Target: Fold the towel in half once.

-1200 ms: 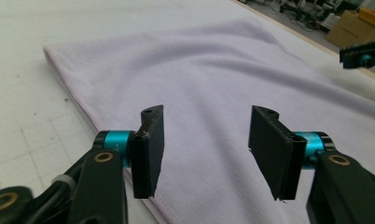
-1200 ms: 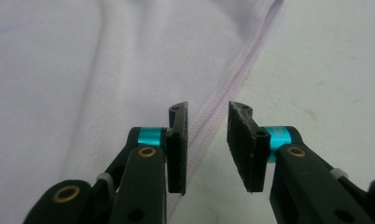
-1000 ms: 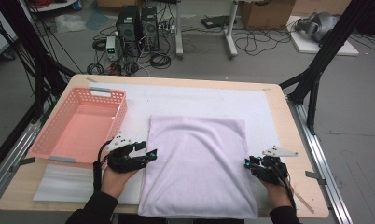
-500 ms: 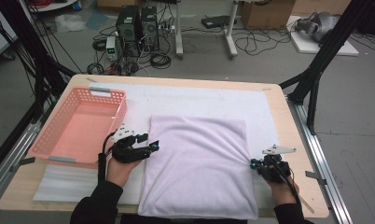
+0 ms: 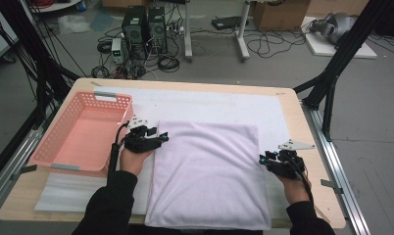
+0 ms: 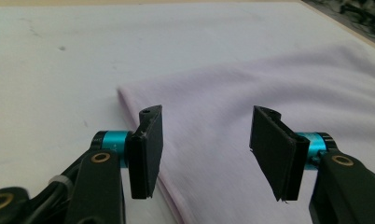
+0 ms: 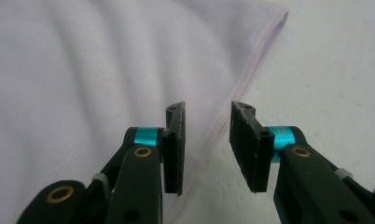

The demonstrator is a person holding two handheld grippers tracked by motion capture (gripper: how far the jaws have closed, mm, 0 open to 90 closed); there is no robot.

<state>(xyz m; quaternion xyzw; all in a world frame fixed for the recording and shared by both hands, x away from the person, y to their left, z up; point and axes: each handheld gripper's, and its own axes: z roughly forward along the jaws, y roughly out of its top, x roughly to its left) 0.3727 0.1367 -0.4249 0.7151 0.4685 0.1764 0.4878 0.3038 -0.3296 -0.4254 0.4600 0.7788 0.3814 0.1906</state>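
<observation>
The room had a grey floor (image 5: 293, 68) strewn with cables, with two computer towers (image 5: 145, 24) beyond the surface (image 5: 303, 122). A white mat (image 5: 209, 105) covered most of the wooden surface, and on it a folded lilac cloth (image 5: 209, 171) lay flat near the person's edge. A pink basket (image 5: 82, 134) stood at the left. The left hand-held gripper (image 5: 161, 138) hovered at the cloth's far left corner, jaws spread and just narrowing, pinching nothing. The right hand-held gripper (image 5: 261, 159) straddled the cloth's right hem, jaws just parting, gripping nothing.
</observation>
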